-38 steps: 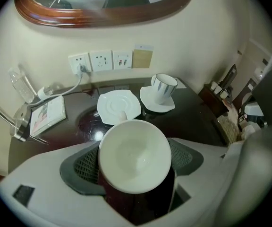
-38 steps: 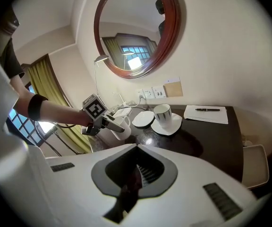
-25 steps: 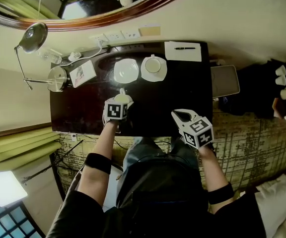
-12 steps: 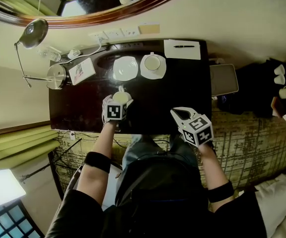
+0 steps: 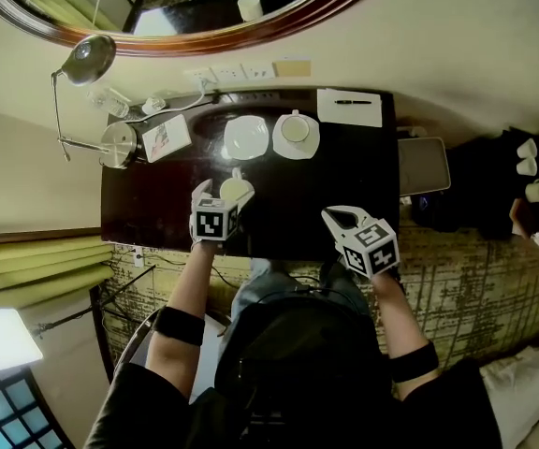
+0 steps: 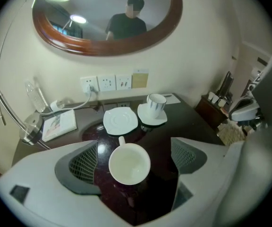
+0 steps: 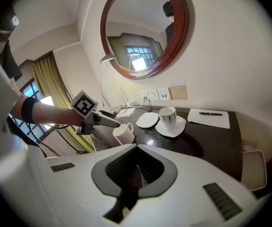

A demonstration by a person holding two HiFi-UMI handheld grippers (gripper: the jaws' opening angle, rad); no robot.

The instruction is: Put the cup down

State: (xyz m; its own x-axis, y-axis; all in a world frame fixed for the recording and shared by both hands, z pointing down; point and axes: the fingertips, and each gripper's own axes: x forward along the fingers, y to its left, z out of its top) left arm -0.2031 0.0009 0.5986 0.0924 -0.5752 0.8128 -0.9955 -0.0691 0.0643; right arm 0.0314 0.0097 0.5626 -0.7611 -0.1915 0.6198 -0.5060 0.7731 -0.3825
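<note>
The left hand-held gripper (image 5: 223, 200) points steeply down with its jaws spread wide. They have just been opening, and the cup (image 6: 129, 163) stands between them. A strip of dark surface (image 5: 363, 185) shows on either side of its rim, so neither pad presses on it. The cup is upright, mouth up and empty, its base on the surface just under and ahead of the jaw tips. Its handle points straight away from the hand-held gripper, along the line the jaws look down, and so lies in neither jaw's path. By this reading the cup is already put down and let go. What remains is to draw the left one up and back, clear of the rim; the risk is a pad catching that rim if the hand drifts sideways.

The right hand-held gripper (image 5: 342, 217) is well apart to the right of the left one, jaws pressed together on nothing, over the near edge of the surface — the left is plainly the nearer to the cup.

Beyond the cup, further along the left jaws' line, lies an empty saucer (image 6: 120, 120), near the handle but apart from it. Just right of it a second cup (image 6: 157, 103) stands on a second saucer (image 6: 152, 118). Further off to the left is a booklet (image 6: 58, 124); far to the right, a sheet of paper (image 5: 349, 110) with a pen (image 5: 352, 102). Past the far edge are wall sockets (image 6: 106, 83) and, above them, a round mirror (image 6: 93, 13).
</note>
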